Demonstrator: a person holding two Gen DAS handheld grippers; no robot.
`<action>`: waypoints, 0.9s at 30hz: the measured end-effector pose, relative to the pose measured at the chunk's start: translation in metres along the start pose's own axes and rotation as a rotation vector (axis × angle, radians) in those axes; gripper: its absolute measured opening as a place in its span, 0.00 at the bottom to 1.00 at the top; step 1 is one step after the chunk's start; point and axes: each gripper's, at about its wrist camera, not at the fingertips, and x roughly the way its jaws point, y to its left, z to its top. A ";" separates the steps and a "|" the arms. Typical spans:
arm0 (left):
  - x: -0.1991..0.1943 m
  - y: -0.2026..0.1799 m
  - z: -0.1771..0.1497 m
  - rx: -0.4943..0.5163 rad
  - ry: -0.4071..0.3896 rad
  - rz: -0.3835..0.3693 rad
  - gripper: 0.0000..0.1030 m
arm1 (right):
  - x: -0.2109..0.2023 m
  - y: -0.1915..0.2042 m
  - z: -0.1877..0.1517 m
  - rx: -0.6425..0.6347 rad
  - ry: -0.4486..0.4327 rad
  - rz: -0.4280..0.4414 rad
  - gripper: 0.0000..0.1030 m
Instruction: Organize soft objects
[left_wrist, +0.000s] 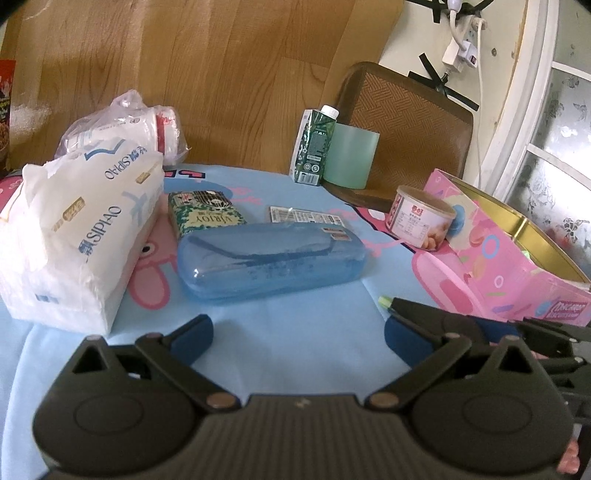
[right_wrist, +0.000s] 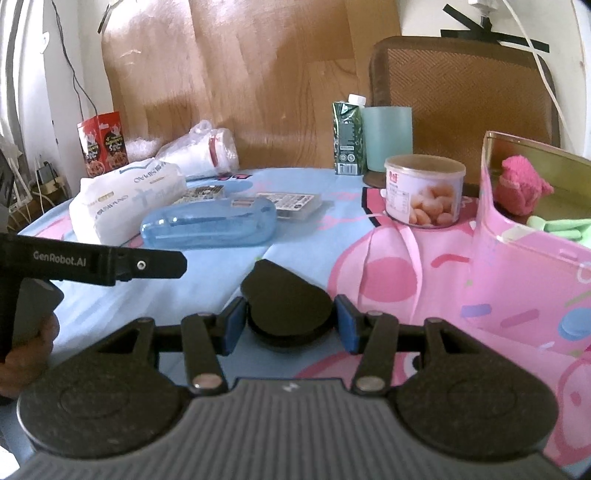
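Right gripper (right_wrist: 290, 326) low centre of its frame, jaws clamped on dark rounded pad (right_wrist: 286, 302), pads touching both sides. Looks light, squashy, likely to buckle; grip across middle seems right. Left gripper (left_wrist: 297, 334) bottom of its frame, jaws spread, nothing between. Pink tin (right_wrist: 524, 266) at right, open top, pink knit toy (right_wrist: 517, 192) already inside; high near wall to clear. Tissue pack (left_wrist: 81, 236) upper left, soft, bulky. Bare tabletop (left_wrist: 295, 306) ahead.

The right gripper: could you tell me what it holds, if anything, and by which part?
The right gripper has a black pouch between its pads, clamped across its near end. The left gripper is open and holds nothing.
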 end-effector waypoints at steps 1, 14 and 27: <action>0.000 0.000 0.000 0.000 0.000 0.000 1.00 | 0.000 0.000 0.000 0.000 0.000 0.001 0.54; 0.001 -0.001 0.001 0.001 0.001 0.001 1.00 | -0.001 -0.001 0.000 0.018 -0.001 0.016 0.56; 0.002 0.003 0.001 -0.006 -0.002 -0.010 1.00 | 0.000 -0.002 0.000 0.018 -0.001 0.016 0.56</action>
